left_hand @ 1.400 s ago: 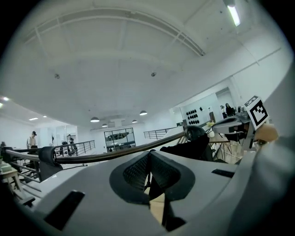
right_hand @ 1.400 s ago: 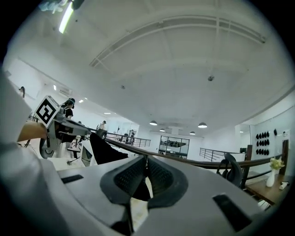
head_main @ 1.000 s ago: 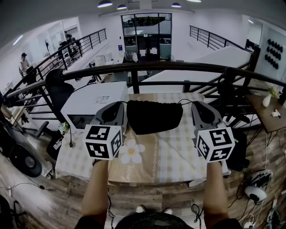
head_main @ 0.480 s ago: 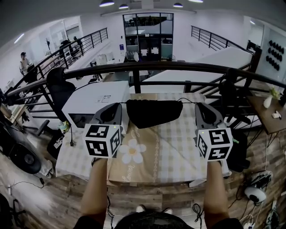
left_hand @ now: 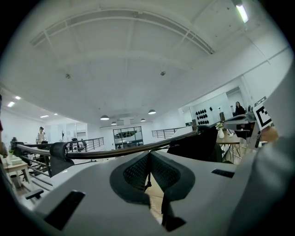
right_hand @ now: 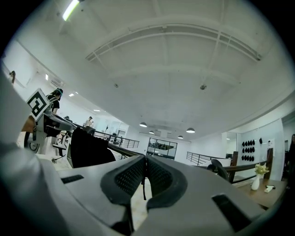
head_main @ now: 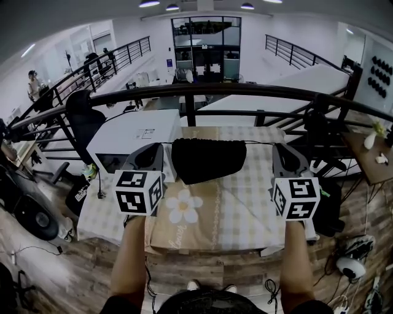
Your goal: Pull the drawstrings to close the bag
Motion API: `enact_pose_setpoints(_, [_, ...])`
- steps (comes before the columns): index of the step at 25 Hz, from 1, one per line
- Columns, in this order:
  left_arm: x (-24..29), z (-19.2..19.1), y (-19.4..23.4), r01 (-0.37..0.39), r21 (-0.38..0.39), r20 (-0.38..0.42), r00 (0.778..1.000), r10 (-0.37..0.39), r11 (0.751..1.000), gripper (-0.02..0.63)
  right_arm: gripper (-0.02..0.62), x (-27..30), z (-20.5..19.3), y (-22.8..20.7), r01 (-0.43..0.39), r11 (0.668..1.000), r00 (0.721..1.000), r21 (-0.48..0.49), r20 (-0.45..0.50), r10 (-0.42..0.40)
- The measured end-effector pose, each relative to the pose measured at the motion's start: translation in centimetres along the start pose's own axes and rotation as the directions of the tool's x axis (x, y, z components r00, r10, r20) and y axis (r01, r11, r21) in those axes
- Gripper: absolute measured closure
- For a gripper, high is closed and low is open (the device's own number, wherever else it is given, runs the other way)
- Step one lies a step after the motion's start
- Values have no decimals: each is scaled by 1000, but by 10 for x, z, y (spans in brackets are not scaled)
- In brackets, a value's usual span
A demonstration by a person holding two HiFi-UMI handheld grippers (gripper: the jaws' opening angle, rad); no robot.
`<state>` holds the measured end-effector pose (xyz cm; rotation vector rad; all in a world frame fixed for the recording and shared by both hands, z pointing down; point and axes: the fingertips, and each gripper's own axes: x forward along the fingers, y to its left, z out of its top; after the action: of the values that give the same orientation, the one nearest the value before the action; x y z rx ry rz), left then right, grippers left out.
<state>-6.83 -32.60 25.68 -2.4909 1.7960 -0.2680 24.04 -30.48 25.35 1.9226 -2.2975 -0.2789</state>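
Black fabric bag (head_main: 207, 160) at far side of checked tablecloth (head_main: 245, 202), between the grippers. Top edge gathered, puckered, body rounded. Left gripper (head_main: 161, 146) jaws clamped on left drawstring (left_hand: 147, 177). Right gripper (head_main: 277, 147) jaws clamped on right drawstring (right_hand: 144, 184). Both cords taut.

Bright, even light from round ceiling lamps (head_main: 148, 3) and a strip light (left_hand: 241, 13); shadows soft, colours washed out. Heavy fisheye bending, black corners, nearest foreground blurred.
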Motion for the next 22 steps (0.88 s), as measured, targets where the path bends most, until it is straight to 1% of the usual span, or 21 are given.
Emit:
enact_pose_setpoints(5, [-2, -9, 5, 3, 0, -27, 1000, -3, 1000, 577, 566, -1, -1, -4, 24, 1000, 1000, 19, -5, -24])
enact_pose_setpoints(13, [0, -22, 2, 7, 2, -67, 998, -7, 1000, 577, 566, -2, -13, -13, 37, 999, 999, 37, -25, -36])
enact_pose_setpoints(22, [-1, -21, 5, -10, 7, -68, 998, 11, 1000, 577, 566, -9, -18, -32, 98, 993, 995, 72, -27, -97])
